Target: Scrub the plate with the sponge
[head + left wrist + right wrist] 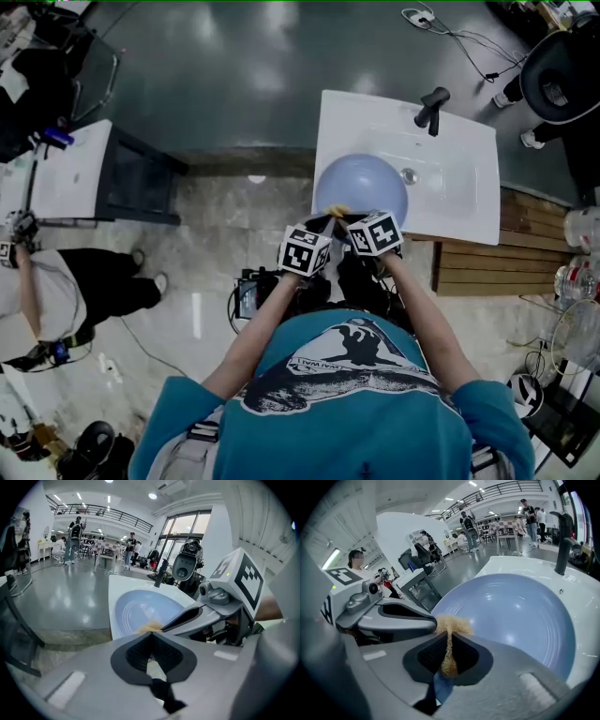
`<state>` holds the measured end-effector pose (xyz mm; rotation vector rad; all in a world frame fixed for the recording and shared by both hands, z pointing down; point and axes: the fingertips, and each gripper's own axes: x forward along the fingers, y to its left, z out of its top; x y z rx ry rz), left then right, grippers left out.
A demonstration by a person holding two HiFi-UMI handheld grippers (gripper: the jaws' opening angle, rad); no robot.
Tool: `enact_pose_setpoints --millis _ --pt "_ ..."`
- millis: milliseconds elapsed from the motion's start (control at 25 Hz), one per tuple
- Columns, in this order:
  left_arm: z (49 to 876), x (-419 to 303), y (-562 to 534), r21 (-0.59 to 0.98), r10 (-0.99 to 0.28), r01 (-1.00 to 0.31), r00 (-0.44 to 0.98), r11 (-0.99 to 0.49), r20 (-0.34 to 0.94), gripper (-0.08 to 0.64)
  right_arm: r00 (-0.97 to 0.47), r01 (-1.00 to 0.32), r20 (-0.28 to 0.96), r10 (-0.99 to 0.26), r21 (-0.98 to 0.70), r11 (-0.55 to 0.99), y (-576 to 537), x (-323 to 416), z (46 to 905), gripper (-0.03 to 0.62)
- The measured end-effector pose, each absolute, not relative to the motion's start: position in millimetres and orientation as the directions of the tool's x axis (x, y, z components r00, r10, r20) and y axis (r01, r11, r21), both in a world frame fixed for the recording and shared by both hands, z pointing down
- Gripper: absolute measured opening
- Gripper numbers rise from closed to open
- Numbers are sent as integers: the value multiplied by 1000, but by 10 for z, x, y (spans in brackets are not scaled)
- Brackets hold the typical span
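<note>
A pale blue plate point(361, 183) point(140, 609) point(515, 611) lies in the white sink point(459, 178). My left gripper point(323, 222) point(151, 633) is shut at the plate's near rim, with a pale strip showing between its pads, so it looks clamped on the rim. Close beside it on the right, my right gripper point(341, 217) point(449, 632) is shut on a tan sponge point(337, 211) point(450, 623) point(149, 628). The sponge sticks out past the tips onto the plate's near edge. The two grippers' jaws almost touch each other.
A black faucet point(432, 108) point(562, 541) stands at the sink's far side, with a drain point(409, 175) beside the plate. Wooden slats point(497, 262) lie to the right of the sink. A white table point(66, 173) and another person point(56, 291) are at the left.
</note>
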<state>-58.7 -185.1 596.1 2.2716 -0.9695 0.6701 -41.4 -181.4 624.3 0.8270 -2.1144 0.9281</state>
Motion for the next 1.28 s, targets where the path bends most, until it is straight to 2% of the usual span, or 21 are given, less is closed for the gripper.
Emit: enact_pose_setpoints --millis 200,440,560,920,1280 --pt "5968 -636 -1884 314 -483 -775 600 -548 638 12 -578 -782 748 -327 -392 486 -1967 -169 6167 31" --pt "5953 -670 -1888 322 -491 -779 600 -537 632 11 -358 -880 822 -443 -140 453 -2321 646 6115 29" --pt "5953 -681 -1890 322 -493 -780 600 -537 630 11 -286 -902 833 -474 -67 426 -2463 939 6069 31" --pt "5944 -650 -1914 315 -512 -789 591 -527 624 11 -213 -925 878 -430 -39 379 -2483 1005 6254 31" --pt "5949 -621 -1935 310 -522 -793 587 -524 619 11 -287 -920 876 -388 -138 368 -2137 968 6242 31"
